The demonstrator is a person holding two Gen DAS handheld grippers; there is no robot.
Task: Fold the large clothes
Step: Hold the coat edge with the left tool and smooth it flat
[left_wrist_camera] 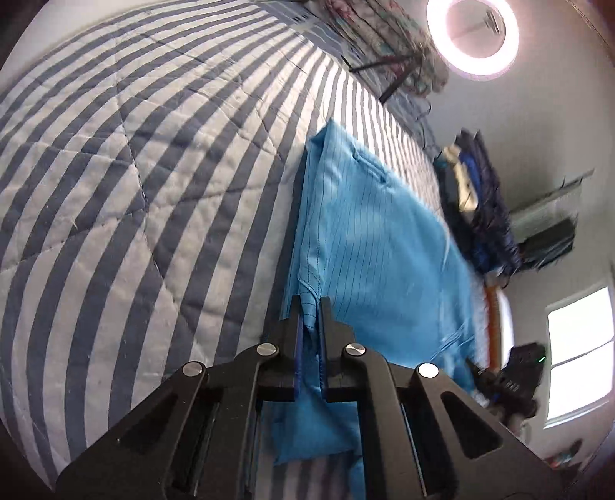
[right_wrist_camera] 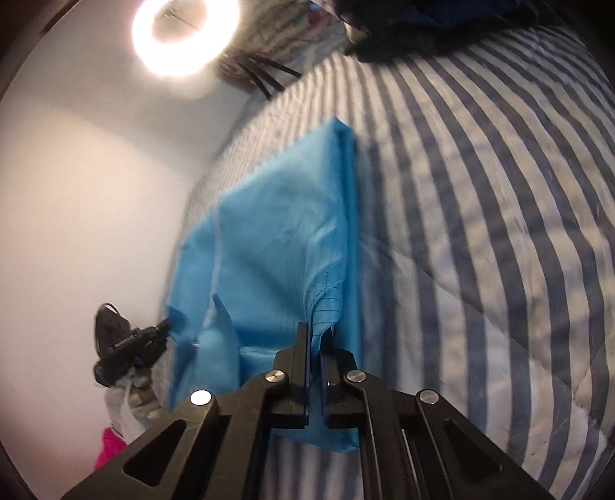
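Note:
A large light-blue garment with thin dark pinstripes is held up above a striped bed. My left gripper is shut on one edge of it; the cloth is bunched between the jaws. My right gripper is shut on another edge of the blue garment, near a stitched seam. Each gripper shows in the other's view: the right one at the far lower right in the left wrist view, the left one at the lower left in the right wrist view. The cloth hangs stretched between them.
The bed has a quilted cover with blue and white stripes. A ring light stands by the bed on a black tripod. A pile of dark clothes lies at the bed's edge. A window is at the right. Something pink lies low left.

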